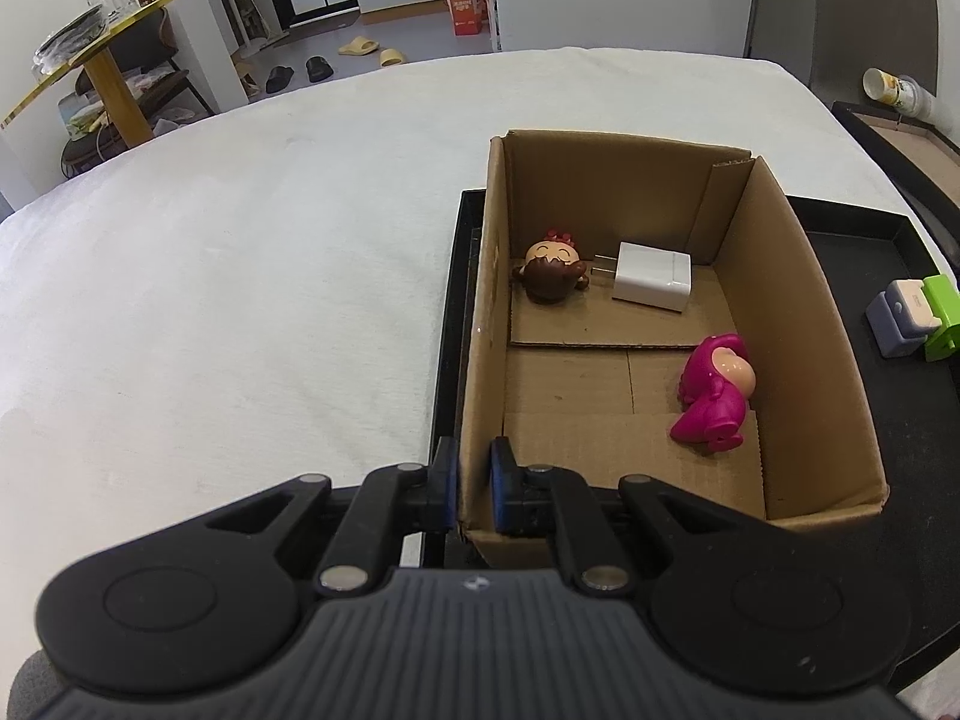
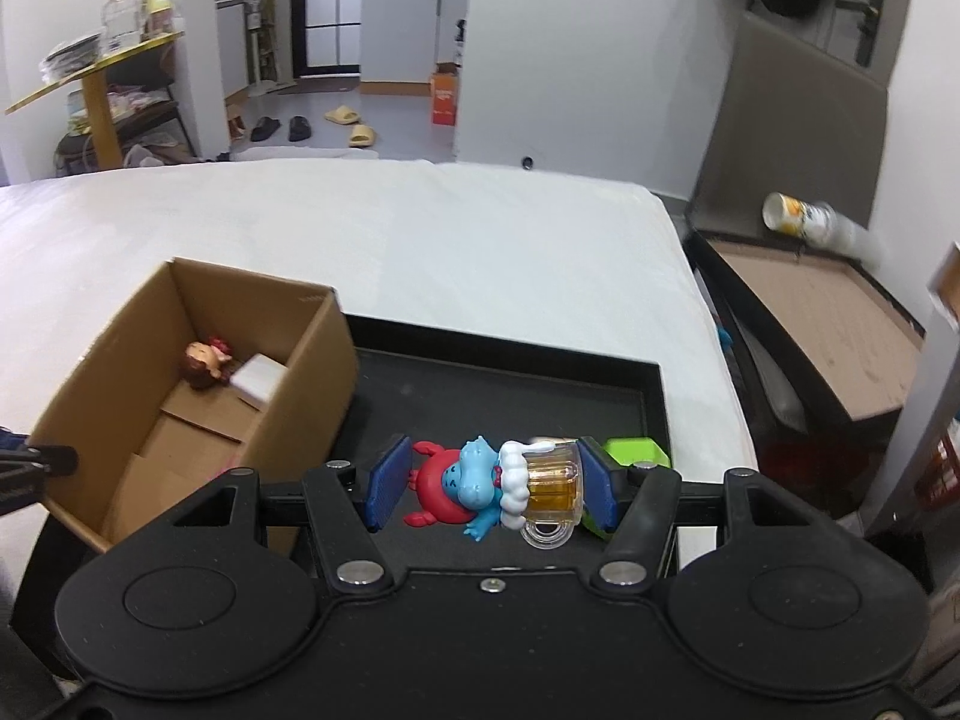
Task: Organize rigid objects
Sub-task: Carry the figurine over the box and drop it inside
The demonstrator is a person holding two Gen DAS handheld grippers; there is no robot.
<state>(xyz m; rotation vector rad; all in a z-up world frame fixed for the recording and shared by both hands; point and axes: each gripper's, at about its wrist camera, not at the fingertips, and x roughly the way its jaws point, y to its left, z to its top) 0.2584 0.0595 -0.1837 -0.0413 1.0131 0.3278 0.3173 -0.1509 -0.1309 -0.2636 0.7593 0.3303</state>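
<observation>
Two grippers: left gripper (image 1: 473, 483) pinched the box (image 1: 798, 324) wall; right gripper (image 2: 489, 489) clamped the figurine (image 2: 480, 483), box lying left.

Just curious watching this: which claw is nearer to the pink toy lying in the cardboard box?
The left claw. It is clamped on the near wall of the cardboard box that holds the pink toy. The right claw is outside the box, over the black tray, holding a blue figurine.

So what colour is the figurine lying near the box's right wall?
Magenta pink figurine, clearest in the left wrist view.
</observation>
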